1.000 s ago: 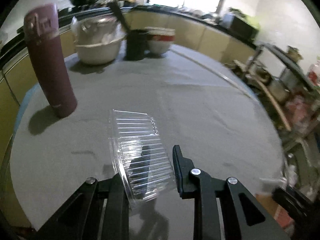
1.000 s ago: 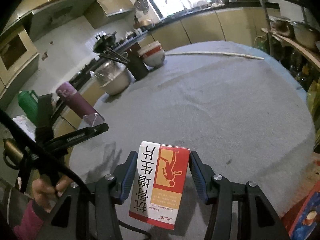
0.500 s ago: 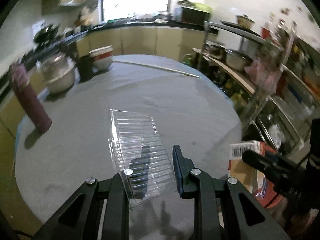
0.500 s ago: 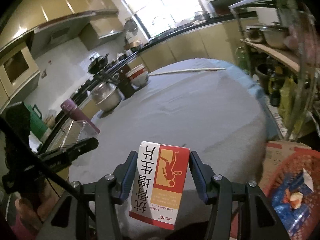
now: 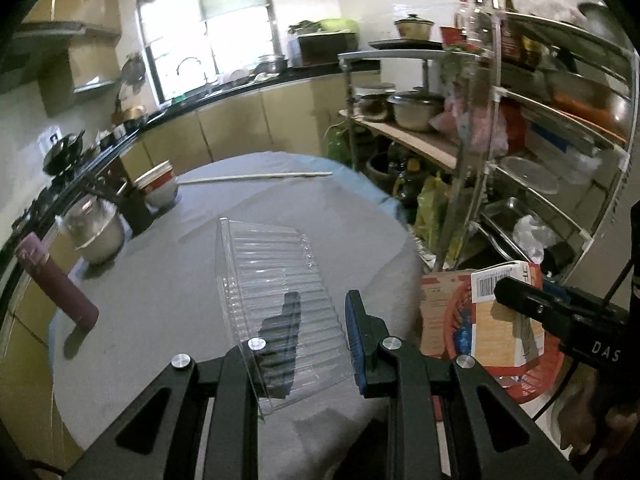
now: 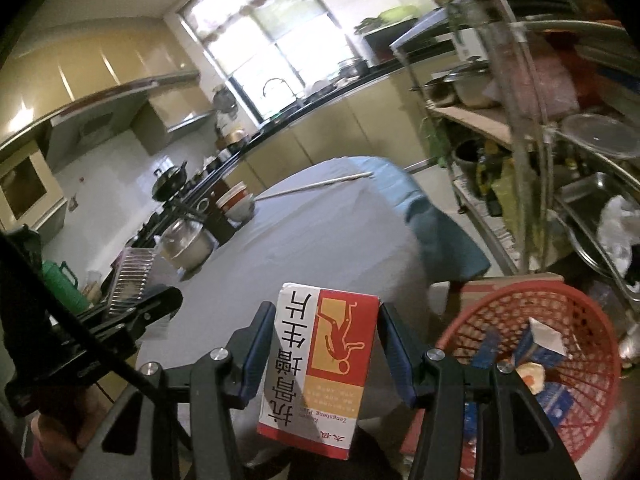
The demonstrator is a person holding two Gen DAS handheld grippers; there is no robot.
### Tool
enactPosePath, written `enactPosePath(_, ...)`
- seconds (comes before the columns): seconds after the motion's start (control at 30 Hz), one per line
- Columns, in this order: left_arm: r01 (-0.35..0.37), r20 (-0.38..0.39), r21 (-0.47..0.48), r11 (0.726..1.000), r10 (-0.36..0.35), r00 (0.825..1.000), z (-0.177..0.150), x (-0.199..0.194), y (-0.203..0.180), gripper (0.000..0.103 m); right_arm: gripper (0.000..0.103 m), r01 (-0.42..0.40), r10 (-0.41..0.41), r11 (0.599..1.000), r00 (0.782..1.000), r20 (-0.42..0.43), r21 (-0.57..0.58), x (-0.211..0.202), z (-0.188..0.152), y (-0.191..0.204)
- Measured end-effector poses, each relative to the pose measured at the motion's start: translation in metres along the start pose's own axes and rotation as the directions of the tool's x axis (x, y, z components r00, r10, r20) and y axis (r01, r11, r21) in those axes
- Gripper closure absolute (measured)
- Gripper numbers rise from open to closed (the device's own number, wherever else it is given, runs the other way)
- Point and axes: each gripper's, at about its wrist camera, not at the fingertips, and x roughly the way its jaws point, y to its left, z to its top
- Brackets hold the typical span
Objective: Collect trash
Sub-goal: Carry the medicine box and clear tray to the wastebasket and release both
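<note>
Trash-wise we've got two pieces in hand right now, and both are up off the round table (image 5: 168, 280) with its grey cloth. Starting big: that table fills the middle of both views, and behind it runs the kitchen counter under a bright window. Off to the right is a metal shelf rack (image 5: 520, 128) loaded with pots and tubs.

Down on the floor beside the table sits our red mesh basket (image 6: 580, 320), with a cardboard box just behind it. There's already some stuff in the basket, including a blue and white carton (image 6: 546, 344).

On the far side of the table we can see a lidded metal pot (image 5: 96, 232), a stack of bowls (image 5: 158, 188), a maroon flask (image 5: 56, 280) and a long thin stick (image 5: 256, 177) lying flat.

Now the held things. Our left gripper (image 5: 304, 340) has its jaws pinched together on one edge of a clear ribbed plastic clamshell tray (image 5: 276, 292), which sticks out forward over the table. Our right gripper (image 6: 324, 344) is clamped on both sides of a red and white medicine box (image 6: 320, 364) with Chinese print, held near the table's edge, with the basket lower right of it.
</note>
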Motion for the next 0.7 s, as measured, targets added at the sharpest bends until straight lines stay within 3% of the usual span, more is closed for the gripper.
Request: enactPosePath(0.7, 0.057, -0.026, 0.127, 0.990, -0.054, 0.998, 0.008, 0.011, -0.078, 0.079, 0.048, 0.076, -0.083, 0.990, 0.995, 0.057, 0.116, -0.049, -0.001, -0.070)
